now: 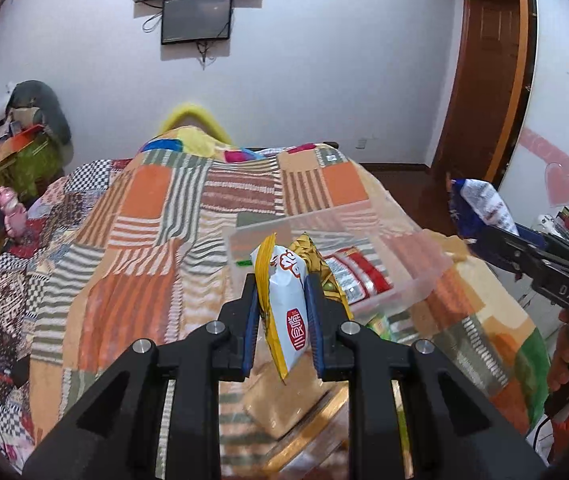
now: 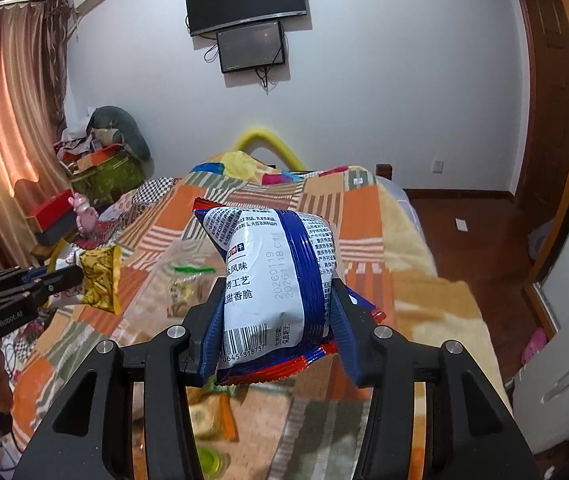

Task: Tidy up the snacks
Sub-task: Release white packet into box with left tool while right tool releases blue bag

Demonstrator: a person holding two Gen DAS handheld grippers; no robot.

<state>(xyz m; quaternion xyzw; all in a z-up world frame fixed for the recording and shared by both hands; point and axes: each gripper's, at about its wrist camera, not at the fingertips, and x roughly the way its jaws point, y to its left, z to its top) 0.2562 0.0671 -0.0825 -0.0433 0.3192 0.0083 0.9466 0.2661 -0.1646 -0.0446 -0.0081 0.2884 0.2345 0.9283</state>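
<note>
Below, clear bin (image 1: pixel 424 276) and patchwork quilt (image 1: pixel 164 240) crowd

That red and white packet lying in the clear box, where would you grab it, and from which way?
Take the red and white packet across its narrow width, coming from above. It lies flat in the clear plastic box, whose walls block a sideways approach, and the gold packet leans over its left end, so grip the exposed right part.

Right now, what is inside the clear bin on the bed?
In the clear bin lies a red and white packet. The left tool's yellow and white packet hides the bin's near corner.
</note>
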